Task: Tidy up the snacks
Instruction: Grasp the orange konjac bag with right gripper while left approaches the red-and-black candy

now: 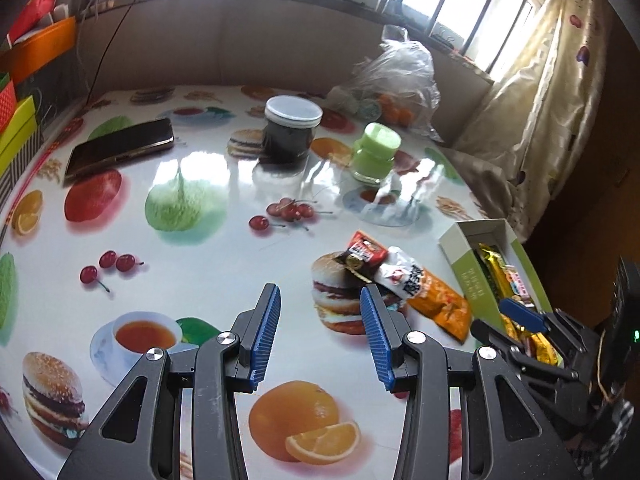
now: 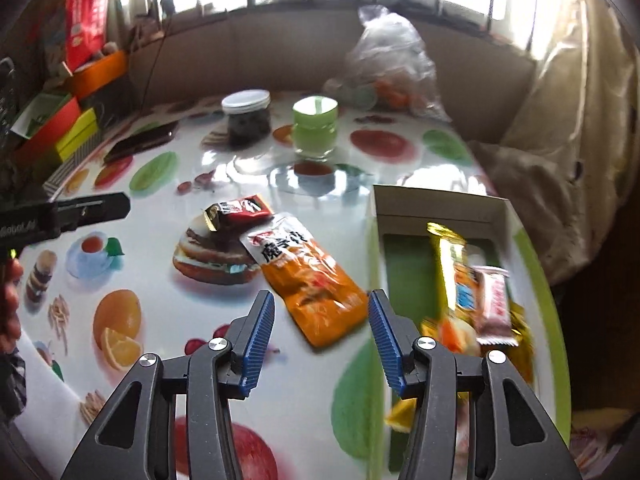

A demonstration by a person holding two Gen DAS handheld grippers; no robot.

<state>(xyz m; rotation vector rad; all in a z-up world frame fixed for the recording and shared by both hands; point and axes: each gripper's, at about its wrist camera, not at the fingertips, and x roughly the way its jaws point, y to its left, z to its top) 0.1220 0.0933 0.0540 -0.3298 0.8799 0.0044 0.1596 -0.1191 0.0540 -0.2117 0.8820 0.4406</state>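
The green box [image 2: 440, 216] sits open at the table's right edge, and it is the anchor here. Inside it lies a long gold bar [image 2: 450, 256] running front to back, with a small pink-and-white wrapped snack [image 2: 494, 304] resting on its right side; more gold wrappers bunch at the near end, blurred.

Just left of the box, on the tablecloth [image 1: 192, 264], an orange packet [image 2: 316, 288] lies flat, its white top end pointing away from the box. Tucked against that top end, further left of the box, is a dark red-and-black packet [image 2: 240, 210], sitting over a printed hamburger.

The right gripper [image 2: 320, 334] hangs just left of the box's near end, over the orange packet's lower corner, its blue pads spread with nothing between them. The left gripper [image 1: 320, 330] hovers further left of the box, also spread and empty, above bare cloth beside the printed burger.

Beyond the box, towards the window: a green-lidded jar [image 1: 376, 152], then a dark jar with a white lid [image 1: 292, 132] left of it, and a clear plastic bag [image 1: 400, 76] behind both. Far left of the box lies a phone [image 1: 120, 150], with coloured boxes [image 2: 60, 128] stacked past the table edge.
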